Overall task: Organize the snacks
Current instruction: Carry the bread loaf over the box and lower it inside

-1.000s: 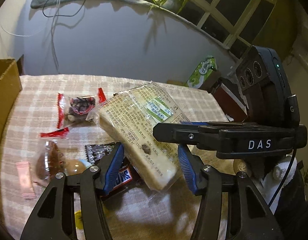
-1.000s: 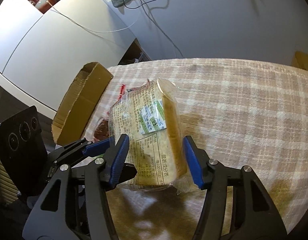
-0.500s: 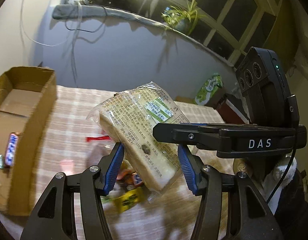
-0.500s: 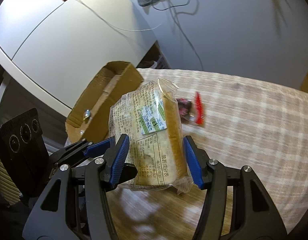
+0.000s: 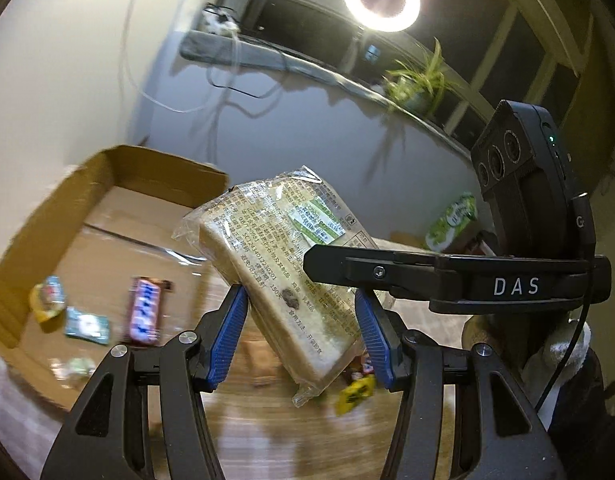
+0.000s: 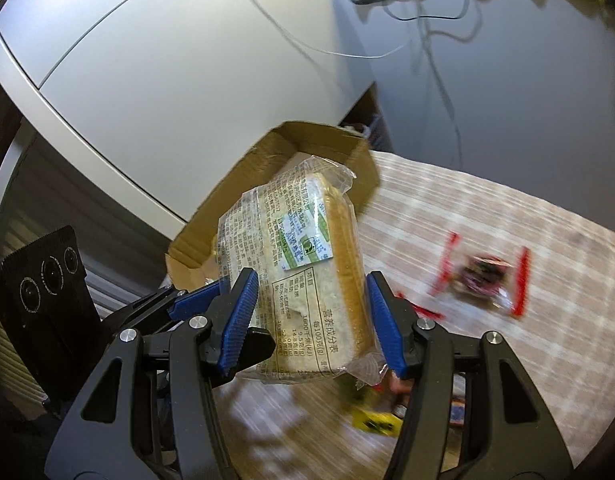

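A clear-wrapped loaf of sliced bread [image 5: 283, 264] with printed text and a green label is held in the air by both grippers at once. My left gripper [image 5: 301, 332] is shut on its near end; the right gripper's arm crosses in front in that view. My right gripper [image 6: 311, 320] is shut on the bread [image 6: 307, 280] from the other side. An open cardboard box [image 5: 107, 184] lies below and to the left, also seen behind the bread in the right wrist view [image 6: 307, 140]. It holds a candy bar [image 5: 145, 310] and small packets [image 5: 85, 322].
A plaid tablecloth [image 6: 487, 216] covers the table. A red-edged snack packet [image 6: 483, 276] lies on it to the right, and yellow wrappers [image 5: 353, 394] lie under the bread. A green tissue pack [image 5: 453, 220] stands far right. A white cabinet [image 6: 167, 60] stands behind the box.
Both grippers have carried the bread up and leftward, from over the loose snacks to beside the open box, whose inside now shows.
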Available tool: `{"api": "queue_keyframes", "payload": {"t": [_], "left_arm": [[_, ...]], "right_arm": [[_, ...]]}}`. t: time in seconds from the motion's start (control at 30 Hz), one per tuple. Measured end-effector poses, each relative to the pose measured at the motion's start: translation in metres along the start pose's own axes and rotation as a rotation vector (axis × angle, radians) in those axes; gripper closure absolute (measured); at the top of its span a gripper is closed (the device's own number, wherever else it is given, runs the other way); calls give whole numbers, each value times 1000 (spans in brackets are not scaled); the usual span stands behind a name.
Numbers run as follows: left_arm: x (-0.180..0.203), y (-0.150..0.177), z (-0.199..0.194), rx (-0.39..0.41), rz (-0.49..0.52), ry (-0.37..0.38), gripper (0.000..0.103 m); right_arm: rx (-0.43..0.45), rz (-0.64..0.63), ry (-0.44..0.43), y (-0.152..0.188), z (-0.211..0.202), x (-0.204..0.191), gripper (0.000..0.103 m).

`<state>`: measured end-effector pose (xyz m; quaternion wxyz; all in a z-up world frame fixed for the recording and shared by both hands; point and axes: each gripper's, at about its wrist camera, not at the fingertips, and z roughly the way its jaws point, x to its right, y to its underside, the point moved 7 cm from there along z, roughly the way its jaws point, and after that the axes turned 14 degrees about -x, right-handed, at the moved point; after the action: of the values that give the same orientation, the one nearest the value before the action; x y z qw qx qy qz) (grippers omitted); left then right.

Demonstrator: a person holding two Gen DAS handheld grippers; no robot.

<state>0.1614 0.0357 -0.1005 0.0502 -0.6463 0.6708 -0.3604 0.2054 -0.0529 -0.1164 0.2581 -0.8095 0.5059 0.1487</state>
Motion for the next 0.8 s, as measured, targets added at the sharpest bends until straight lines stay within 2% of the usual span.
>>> {"api": "queue_keyframes", "payload": {"t": [0.4,0.8], "left_arm": [[-70,-2,-28,49,-114,-62,49],[-104,-2,-32,56,-182,-88,49]], "right_arm": [[-52,-79,-45,-38,52,-58,45],[-102,-127,-44,-54,87,-80,45]]}}
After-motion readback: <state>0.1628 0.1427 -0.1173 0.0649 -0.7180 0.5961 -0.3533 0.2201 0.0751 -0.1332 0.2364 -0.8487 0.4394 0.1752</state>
